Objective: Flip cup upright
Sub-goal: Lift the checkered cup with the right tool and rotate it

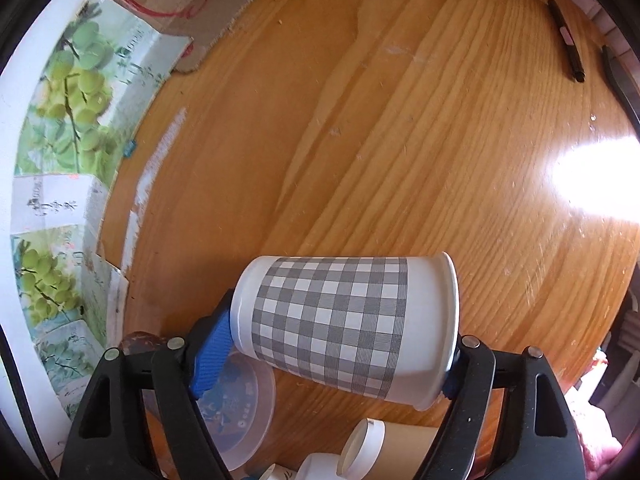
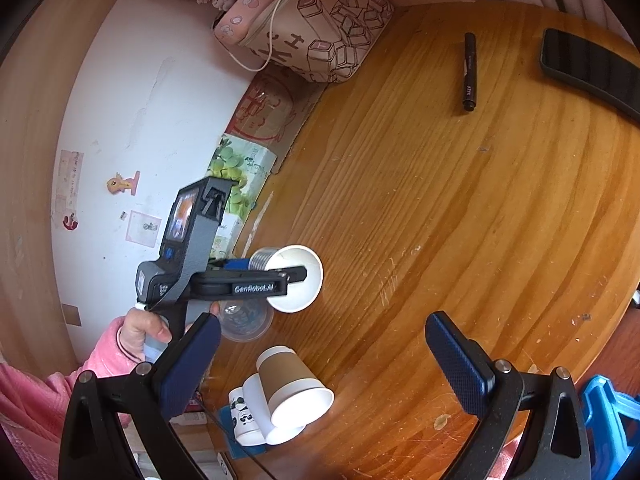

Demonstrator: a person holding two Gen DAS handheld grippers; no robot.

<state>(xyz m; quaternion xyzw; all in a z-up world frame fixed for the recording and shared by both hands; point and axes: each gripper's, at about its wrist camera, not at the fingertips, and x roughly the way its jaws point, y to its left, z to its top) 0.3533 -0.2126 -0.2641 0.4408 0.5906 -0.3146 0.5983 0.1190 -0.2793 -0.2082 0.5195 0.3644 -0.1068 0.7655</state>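
My left gripper (image 1: 340,352) is shut on a white paper cup with a grey check pattern (image 1: 344,320). It holds the cup on its side above the wooden table (image 1: 400,140), base to the left and rim to the right. In the right wrist view the same cup (image 2: 294,278) shows its open mouth toward the camera, held in the left gripper (image 2: 280,276). My right gripper (image 2: 324,364) is open and empty, near the table's front edge.
A brown-sleeved paper cup (image 2: 294,388) lies on other white cups at the near left edge. A clear plastic lid (image 1: 240,400) lies below the left gripper. A black pen (image 2: 469,72) and a dark flat object (image 2: 592,68) lie at the far side. Boxes line the wall.
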